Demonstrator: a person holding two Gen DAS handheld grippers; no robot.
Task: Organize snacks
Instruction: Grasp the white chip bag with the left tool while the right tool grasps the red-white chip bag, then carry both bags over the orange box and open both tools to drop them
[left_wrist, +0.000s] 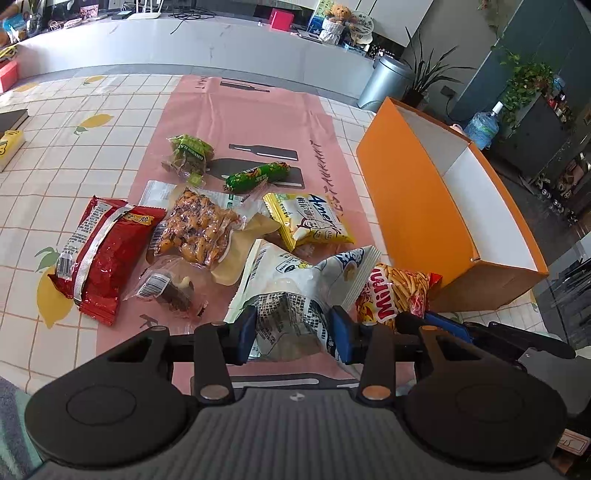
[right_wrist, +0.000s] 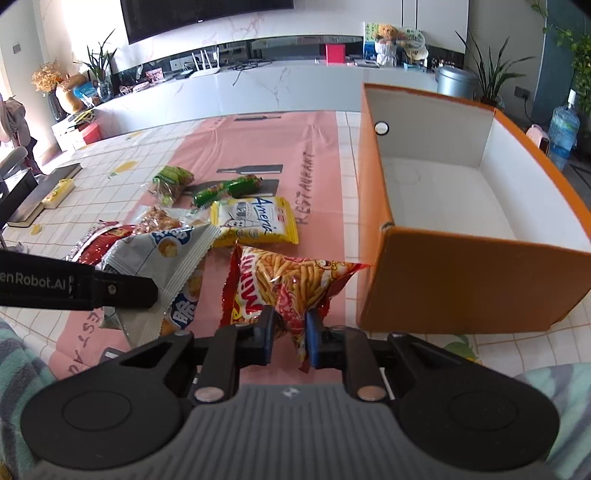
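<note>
My main worry was the orange box (right_wrist: 461, 273): its near wall stood taller than the two packets I was carrying, and the tail of the red fries packet (right_wrist: 284, 280) hung just beside the box's near corner. Had I swung straight across, I judged that tail would snag on the rim and twist the packet out of its pinch. The right gripper (right_wrist: 288, 332) was clenched on only a thin gathered fold at the packet's lower end, so a slip seemed likely under any tug.

The left gripper (left_wrist: 293, 332) was grasping the white puffed packet (left_wrist: 291, 291) across its printed end, pads pressing the sides in; being air-filled, I reckoned it could squirt free or burst if squeezed harder. Both packets sat close together on the side of the pile nearest the box, and I thought they might collide on the way in.

The box was still bare inside. Farther from it, on the pink mat (left_wrist: 258, 122), lay the yellow packet (left_wrist: 310, 221), the green sausage (left_wrist: 258, 175), the red bag (left_wrist: 99, 258) and the rest.
</note>
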